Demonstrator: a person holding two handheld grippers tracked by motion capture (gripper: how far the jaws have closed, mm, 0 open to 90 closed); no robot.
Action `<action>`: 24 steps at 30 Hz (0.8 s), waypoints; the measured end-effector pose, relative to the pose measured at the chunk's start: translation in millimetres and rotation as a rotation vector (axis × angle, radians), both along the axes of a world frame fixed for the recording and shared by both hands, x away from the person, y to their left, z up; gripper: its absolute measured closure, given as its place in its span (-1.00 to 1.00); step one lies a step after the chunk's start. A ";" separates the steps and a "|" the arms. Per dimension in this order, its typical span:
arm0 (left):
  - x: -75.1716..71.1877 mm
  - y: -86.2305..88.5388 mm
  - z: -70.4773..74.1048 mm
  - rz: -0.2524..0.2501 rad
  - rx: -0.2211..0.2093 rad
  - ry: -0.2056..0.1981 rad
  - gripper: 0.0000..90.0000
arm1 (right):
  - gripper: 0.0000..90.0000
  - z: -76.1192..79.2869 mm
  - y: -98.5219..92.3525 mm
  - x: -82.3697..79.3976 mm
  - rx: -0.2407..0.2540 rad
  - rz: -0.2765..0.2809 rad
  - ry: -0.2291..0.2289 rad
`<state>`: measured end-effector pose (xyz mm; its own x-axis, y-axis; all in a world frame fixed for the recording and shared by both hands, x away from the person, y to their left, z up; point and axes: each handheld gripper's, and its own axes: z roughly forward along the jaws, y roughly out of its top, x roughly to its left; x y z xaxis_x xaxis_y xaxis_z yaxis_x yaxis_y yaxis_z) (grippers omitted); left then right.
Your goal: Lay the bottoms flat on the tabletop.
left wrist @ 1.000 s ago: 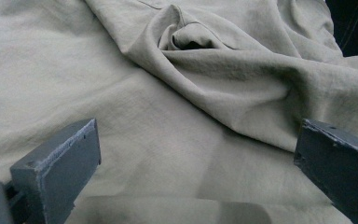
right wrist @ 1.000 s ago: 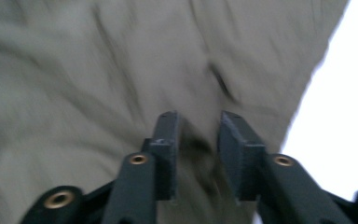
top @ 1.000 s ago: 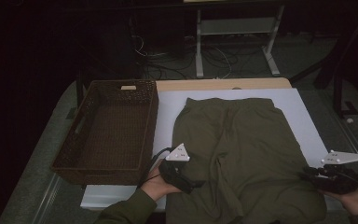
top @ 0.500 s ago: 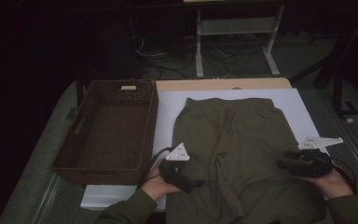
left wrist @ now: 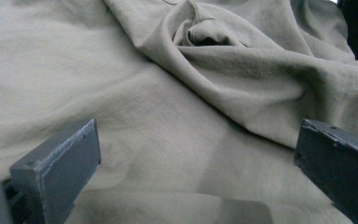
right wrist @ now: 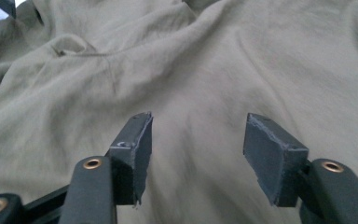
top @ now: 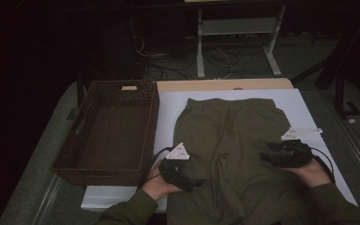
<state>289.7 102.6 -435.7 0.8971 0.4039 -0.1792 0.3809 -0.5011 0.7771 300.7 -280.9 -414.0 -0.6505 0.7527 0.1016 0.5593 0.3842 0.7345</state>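
Both tools [top: 201,182] [top: 265,156] agape over garment [top: 236,136]

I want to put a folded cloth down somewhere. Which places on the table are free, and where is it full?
The wicker basket is empty inside. A bare white strip runs between the basket and the olive garment, and another lies along the garment's right edge. The table's far edge is bare too. The middle is crowded: the garment covers it, with the left gripper and right gripper on it.

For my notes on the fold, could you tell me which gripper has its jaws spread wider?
The left gripper: its jaws stand far apart above the green garment; the right gripper has a narrower gap.
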 end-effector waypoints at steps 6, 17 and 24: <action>1.0 0.0 -1.1 0.007 0.003 -0.004 -1.00 | -0.17 -3.9 13.4 5.1 0.029 -0.001 -0.010; 5.4 -0.7 -3.6 0.042 0.012 -0.002 -1.00 | -0.22 -14.7 11.0 -6.7 0.052 0.022 -0.016; 10.3 -0.9 -1.5 0.066 0.009 -0.005 -1.00 | -0.22 -17.3 12.7 -5.7 0.036 0.029 -0.011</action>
